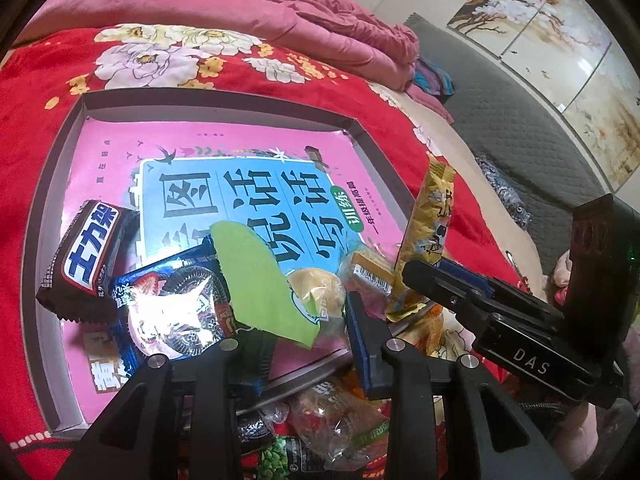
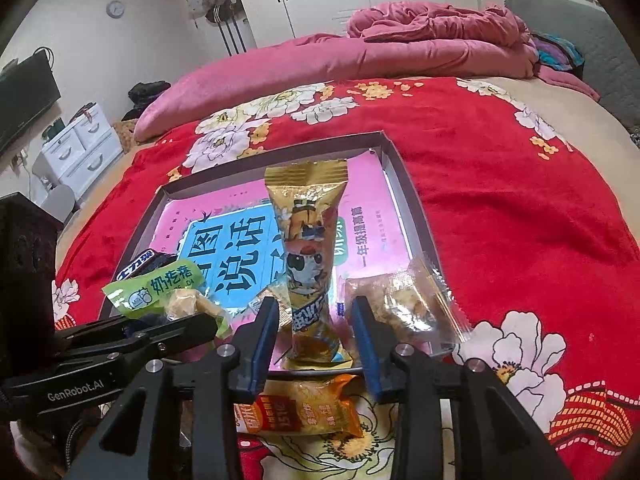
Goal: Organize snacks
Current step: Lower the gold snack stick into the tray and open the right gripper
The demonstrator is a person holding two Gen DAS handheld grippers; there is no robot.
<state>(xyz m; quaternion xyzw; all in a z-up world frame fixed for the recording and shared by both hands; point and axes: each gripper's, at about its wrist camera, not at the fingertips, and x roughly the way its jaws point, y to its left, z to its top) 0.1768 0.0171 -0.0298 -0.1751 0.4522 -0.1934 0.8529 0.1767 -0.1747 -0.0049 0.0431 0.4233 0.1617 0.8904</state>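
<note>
Between the spread jaws of the right gripper (image 2: 315, 322) a tall gold snack packet (image 2: 310, 256) stands on end, clear of both pads, at the near edge of the shallow grey box (image 2: 394, 160) — slick crinkled film, top-heavy, so toppling onto the bed is judged likely once support is withdrawn. The jaws of the left gripper (image 1: 308, 320) are pinched on a green-and-clear pouch (image 1: 260, 280) holding pale round sweets; thin film could slip out. Further out, a glossy blue biscuit pack (image 1: 172, 312) and a brown chocolate bar (image 1: 86, 256) lie on a smooth pink book cover (image 1: 120, 160), while loose packets remain on the red floral blanket (image 2: 500, 184) — easily snagged.
</note>
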